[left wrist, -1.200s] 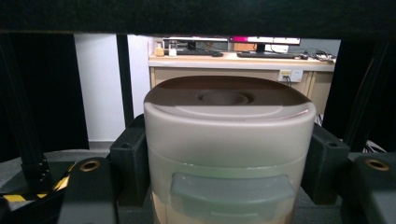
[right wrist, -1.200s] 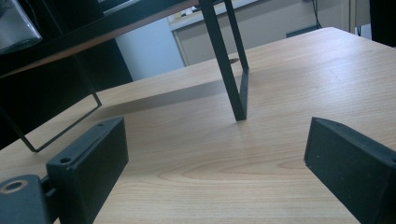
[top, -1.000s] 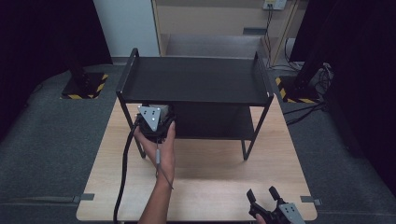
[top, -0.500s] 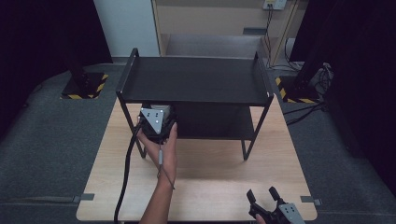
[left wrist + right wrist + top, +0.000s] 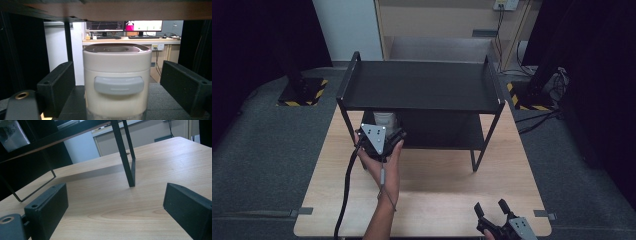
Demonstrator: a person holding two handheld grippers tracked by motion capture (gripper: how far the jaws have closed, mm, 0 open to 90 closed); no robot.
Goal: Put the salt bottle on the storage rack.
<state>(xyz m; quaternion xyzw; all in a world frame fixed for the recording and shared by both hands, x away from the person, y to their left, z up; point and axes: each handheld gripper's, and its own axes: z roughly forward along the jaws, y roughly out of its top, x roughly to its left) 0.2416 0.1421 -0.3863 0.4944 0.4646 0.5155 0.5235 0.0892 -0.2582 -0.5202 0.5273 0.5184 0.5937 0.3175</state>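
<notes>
Claw on your left point(image 5: 117, 82) stood released around the cream cylindrical plastic jar point(image 5: 117, 80) under the black metal shelf point(image 5: 422, 87), seemingly lined up to grasp it.

Shelf rack point(image 5: 422, 85) on far half of table point(image 5: 437, 185). Canister point(image 5: 383, 119) on lower shelf, left end, under top shelf. Left gripper point(image 5: 384, 137) just near of canister, jaws either side. Right gripper point(image 5: 494, 212) at near right table edge.

The shelf point(image 5: 422, 85) hides most of the white canister point(image 5: 382, 119).
</notes>
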